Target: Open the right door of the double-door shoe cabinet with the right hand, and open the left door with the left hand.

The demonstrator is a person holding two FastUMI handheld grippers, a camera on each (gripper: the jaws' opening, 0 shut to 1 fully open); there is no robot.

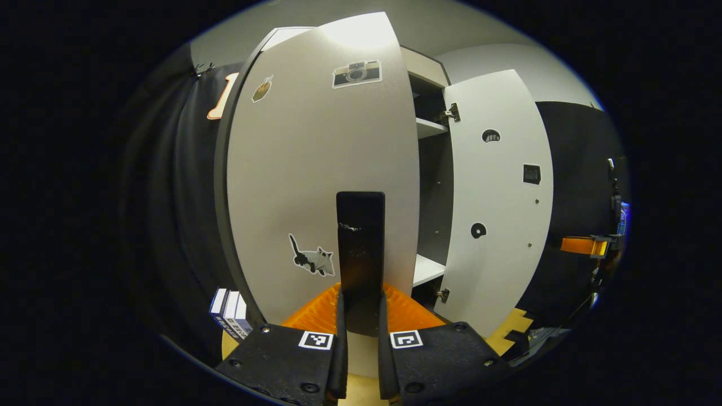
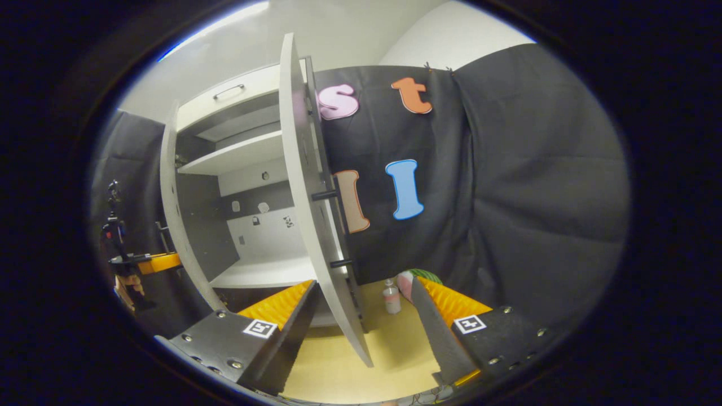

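The left gripper (image 1: 361,338) is clamping both fingers on the black handle (image 1: 361,248) of the left door (image 1: 316,169), which is standing at twelve o'clock in the left gripper view, partly swung out. The right door (image 1: 499,197) is hanging wide open at two o'clock, exposing a white shelf (image 1: 430,127). In the right gripper view, the right gripper (image 2: 361,330) is holding its fingers wide apart, straddling that door's edge without touching it.
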